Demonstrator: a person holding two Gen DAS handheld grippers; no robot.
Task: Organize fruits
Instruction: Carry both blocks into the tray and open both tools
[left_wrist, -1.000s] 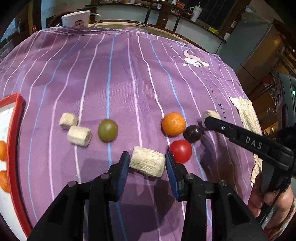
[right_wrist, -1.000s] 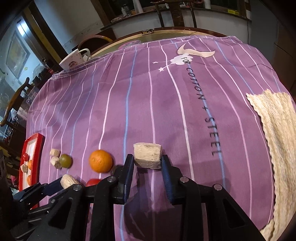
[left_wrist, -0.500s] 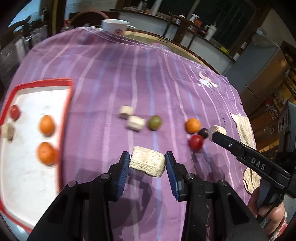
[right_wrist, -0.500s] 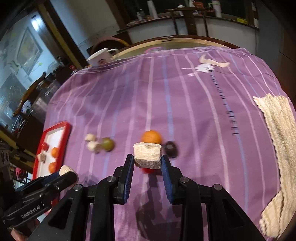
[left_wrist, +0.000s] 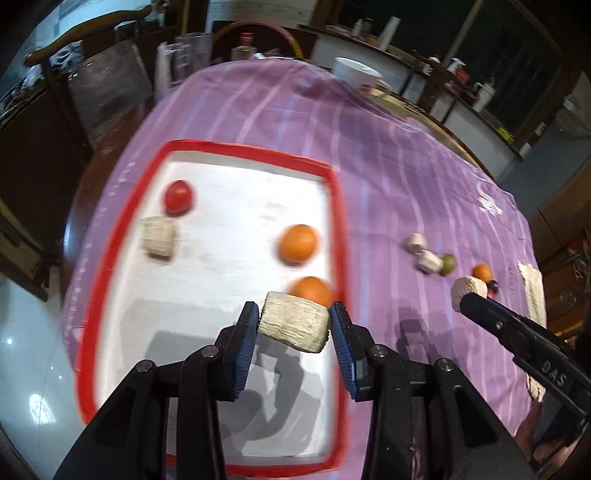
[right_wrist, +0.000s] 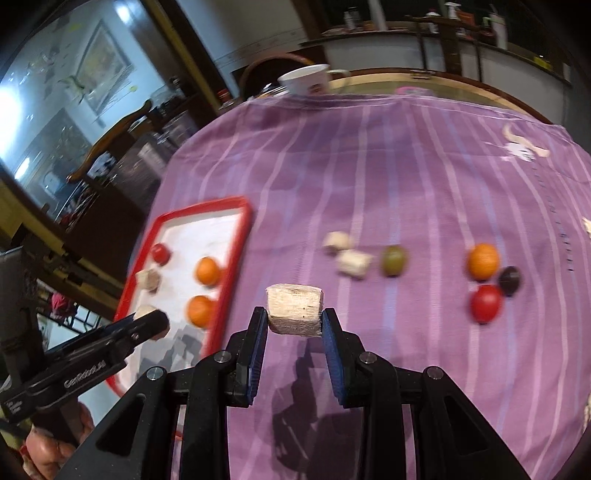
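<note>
Over the red-rimmed tray (left_wrist: 338, 236) the left gripper (left_wrist: 293, 325) clamps a pale banana chunk (left_wrist: 293, 326) lying crosswise between its pads, while the right gripper (right_wrist: 293, 321) pinches another chunk (right_wrist: 294, 308) likewise above the striped purple cloth (right_wrist: 406, 166) in a dim room.

Both hand-held grippers swung left; the left one (left_wrist: 293, 325) (with its chunk (left_wrist: 293, 326)) reached the tray (left_wrist: 341, 236).
</note>
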